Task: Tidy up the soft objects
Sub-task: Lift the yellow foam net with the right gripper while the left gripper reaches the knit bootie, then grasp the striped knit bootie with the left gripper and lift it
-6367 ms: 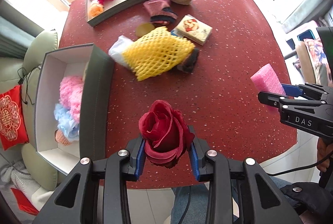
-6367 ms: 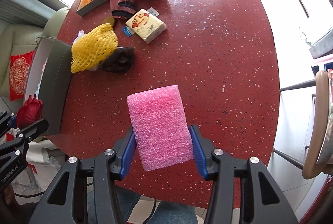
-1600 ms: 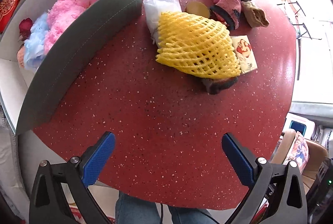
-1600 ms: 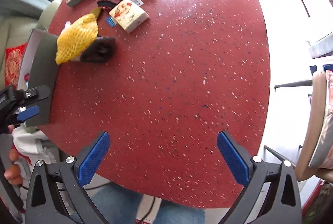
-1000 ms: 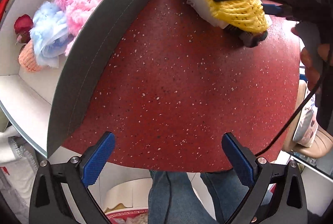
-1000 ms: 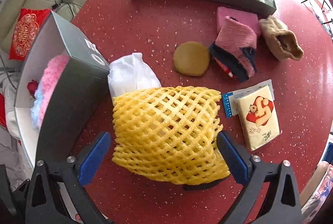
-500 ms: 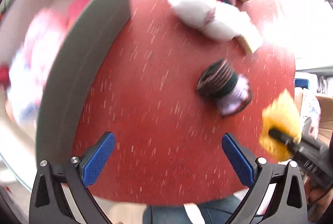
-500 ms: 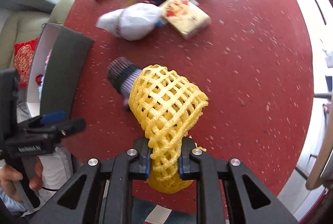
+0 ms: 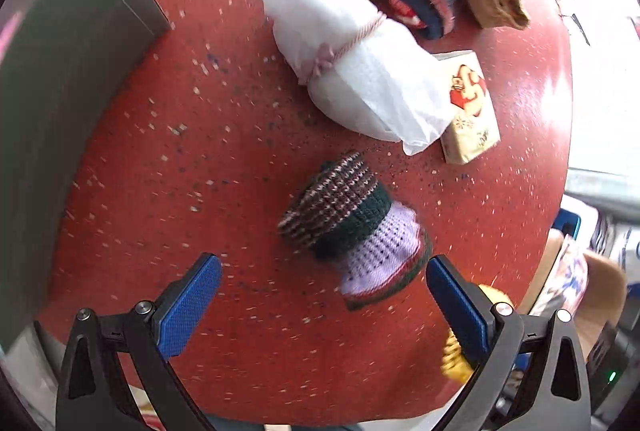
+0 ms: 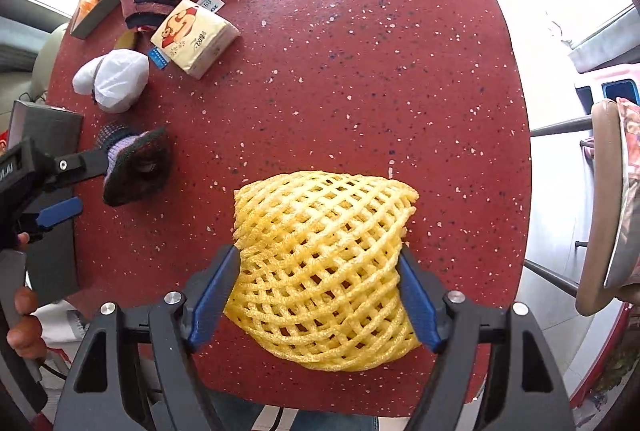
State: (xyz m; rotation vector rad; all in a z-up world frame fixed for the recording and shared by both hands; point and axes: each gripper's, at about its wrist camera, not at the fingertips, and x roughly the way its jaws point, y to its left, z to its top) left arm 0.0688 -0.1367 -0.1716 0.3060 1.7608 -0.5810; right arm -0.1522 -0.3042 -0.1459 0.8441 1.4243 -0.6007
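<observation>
Knitted wool first: our left tongs (image 9: pixel 322 301) stand wide just over the knitted hat (image 9: pixel 352 227), its brim between the pads, likely next for the grey box (image 9: pixel 60 79) at nine o'clock. A white bundle (image 9: pixel 352 71) lies near at twelve. Our right tongs (image 10: pixel 316 297), just opened wide, bracket the yellow foam net (image 10: pixel 324 267) on the red counter (image 10: pixel 360 71), apparently released clear of the pile.

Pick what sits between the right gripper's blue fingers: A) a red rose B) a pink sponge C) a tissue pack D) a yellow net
D: the yellow net fills the gap between the right gripper's fingers, whose jaws have just been opening. The tissue pack lies far off on the table.
</observation>
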